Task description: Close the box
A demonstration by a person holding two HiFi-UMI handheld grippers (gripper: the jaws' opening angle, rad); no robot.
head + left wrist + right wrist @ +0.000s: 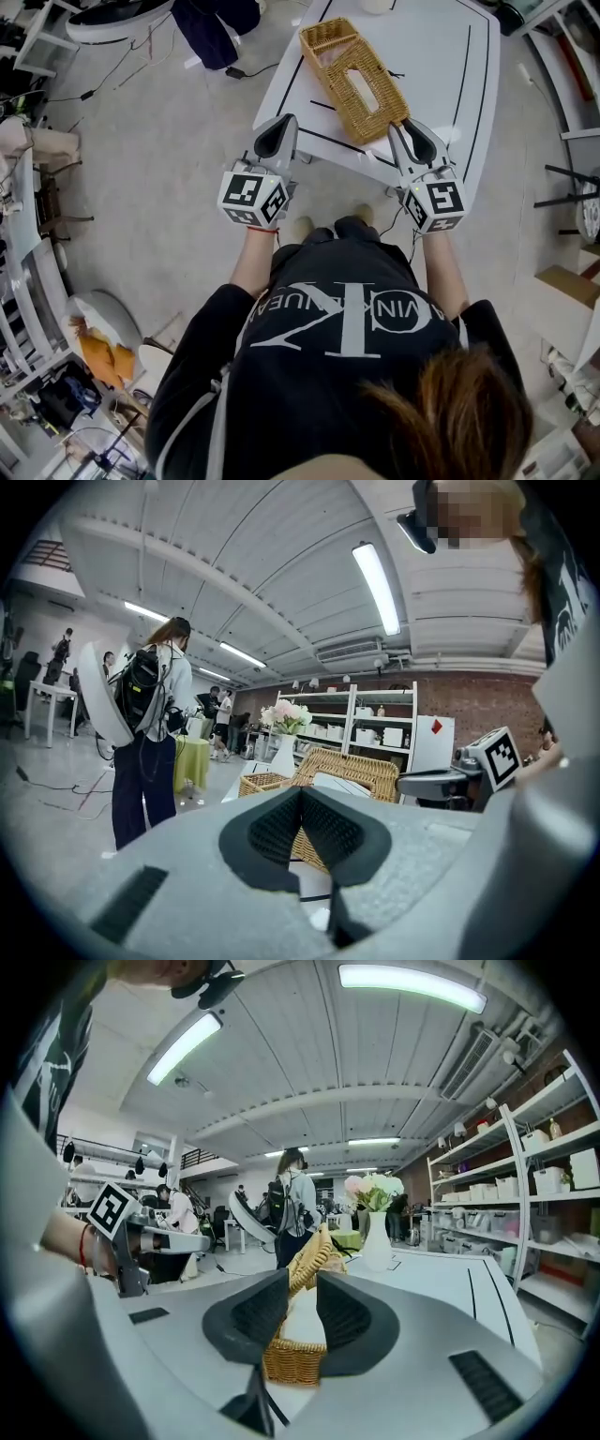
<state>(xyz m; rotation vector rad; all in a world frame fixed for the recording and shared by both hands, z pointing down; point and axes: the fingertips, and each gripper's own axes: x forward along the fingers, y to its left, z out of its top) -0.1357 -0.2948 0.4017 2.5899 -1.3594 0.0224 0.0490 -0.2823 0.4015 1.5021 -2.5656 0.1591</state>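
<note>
Sitting on table [450, 84], near edge: box [354, 80], seemingly not yet shut, closing prob. all left to do. Hovering just short of it: R gripper [406, 127], fingers apart, clamping nothing; L gripper [285, 126], fingers together, empty.

Left tool [284, 120] and right tool [397, 127] flank wicker box [354, 80].

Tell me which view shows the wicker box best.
The head view: it shows the whole wicker box from above on the white table. The left gripper view catches only one side of it, low in the frame; the right gripper view shows just its near end through the gap between the fingers.
</note>
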